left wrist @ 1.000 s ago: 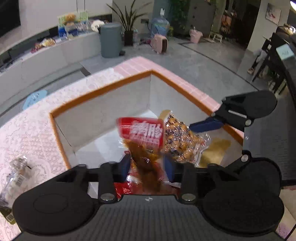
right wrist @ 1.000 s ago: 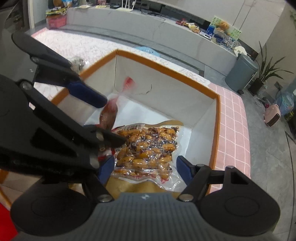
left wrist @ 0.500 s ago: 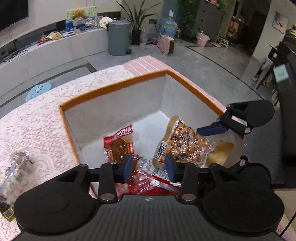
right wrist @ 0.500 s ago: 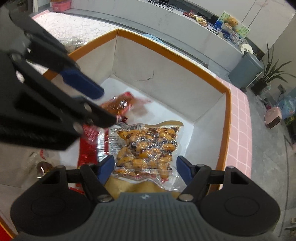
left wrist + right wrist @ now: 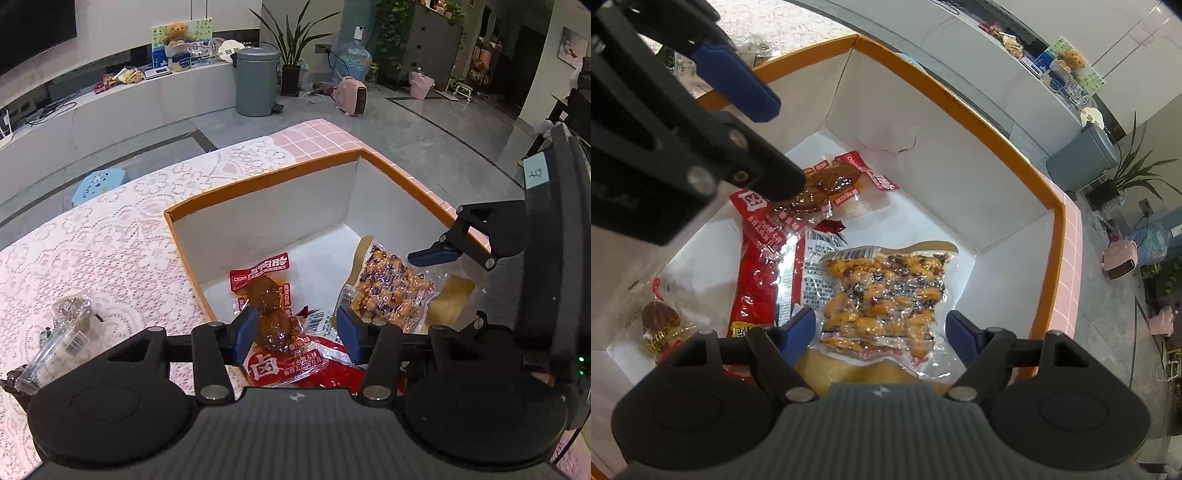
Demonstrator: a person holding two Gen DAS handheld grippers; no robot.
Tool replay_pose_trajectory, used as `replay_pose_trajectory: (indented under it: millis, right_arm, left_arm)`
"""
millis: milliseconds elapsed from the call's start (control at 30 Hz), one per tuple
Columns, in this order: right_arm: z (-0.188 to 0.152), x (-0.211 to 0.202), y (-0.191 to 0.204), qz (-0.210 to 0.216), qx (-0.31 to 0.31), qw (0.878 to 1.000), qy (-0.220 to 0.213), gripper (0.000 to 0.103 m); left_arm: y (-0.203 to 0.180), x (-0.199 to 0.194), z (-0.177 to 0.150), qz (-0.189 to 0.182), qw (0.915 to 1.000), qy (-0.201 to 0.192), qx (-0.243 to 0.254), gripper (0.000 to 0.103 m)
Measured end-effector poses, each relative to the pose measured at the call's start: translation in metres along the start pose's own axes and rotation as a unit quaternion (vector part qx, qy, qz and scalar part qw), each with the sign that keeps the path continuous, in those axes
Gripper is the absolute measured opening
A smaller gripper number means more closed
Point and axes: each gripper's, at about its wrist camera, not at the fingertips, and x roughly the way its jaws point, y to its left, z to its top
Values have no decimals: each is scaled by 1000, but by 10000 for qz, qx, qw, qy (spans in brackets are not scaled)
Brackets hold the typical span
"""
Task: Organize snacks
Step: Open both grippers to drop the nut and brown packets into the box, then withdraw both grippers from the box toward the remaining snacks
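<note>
Inside the orange-rimmed box [image 5: 266,176], on the lace-covered counter [image 5: 110,243], I count the following as already stowed:

- Red braised-meat pouch [image 5: 271,291], lying flat near the left wall, label up. It partly overlaps the next item.
- Long red packet [image 5: 757,273], lying along the box floor beneath that pouch.
- Clear vacuum pack of orange-and-dark nuts or beans [image 5: 882,295], flat at the middle-right of the floor, with a pale printed wrapper edge showing from under its left side.
- Tan pouch [image 5: 452,302], tucked under the near end of the vacuum pack.
- Clear packet with a round brown sweet [image 5: 661,321], in the near-left corner, seen from the right wrist only.

Outstanding, by my judgement: one clear wrapped snack [image 5: 61,332] on the counter, just outside the box's left wall. Whether more lie beyond the frame I cannot tell.

Tools:

- Left gripper [image 5: 297,330]: I have its fingers spread wide above the near end of the box, holding nothing; the red pouch is visible between them but lies below, on the box floor.
- Right gripper [image 5: 881,332]: fingers likewise wide apart and empty, hovering over the near end of the vacuum pack without touching it.

Status: I judge the job mostly done, five items boxed and at least one left to collect from the counter.
</note>
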Motion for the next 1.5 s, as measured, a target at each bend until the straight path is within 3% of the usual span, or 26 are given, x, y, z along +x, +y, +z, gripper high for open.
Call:
replay_pose_trajectory:
  millis: [167, 400, 600, 900, 1133, 1500]
  right_arm:
    - [3, -7, 4, -307, -102, 9995, 17, 86]
    - [4, -26, 0, -728, -58, 9973, 45, 86]
    - [1, -59, 2, -821, 425, 9952, -311, 86]
    - [7, -103, 27, -97, 1502, 9830, -1048, 86]
    - [23, -117, 52, 899, 2151, 9628, -1369, 86]
    - [53, -105, 106, 1425, 2631, 9368, -1814, 86]
  left_arm:
    - [5, -5, -3, -35, 10000, -61, -43, 58]
    - [5, -24, -5, -40, 9995, -309, -64, 59]
    - [17, -45, -14, 124, 9987, -422, -266, 59]
    - [42, -74, -34, 397, 9954, -536, -694, 62]
    - [75, -96, -58, 444, 9892, -594, -1265, 63]
    - [138, -110, -94, 724, 9756, -756, -1929, 66]
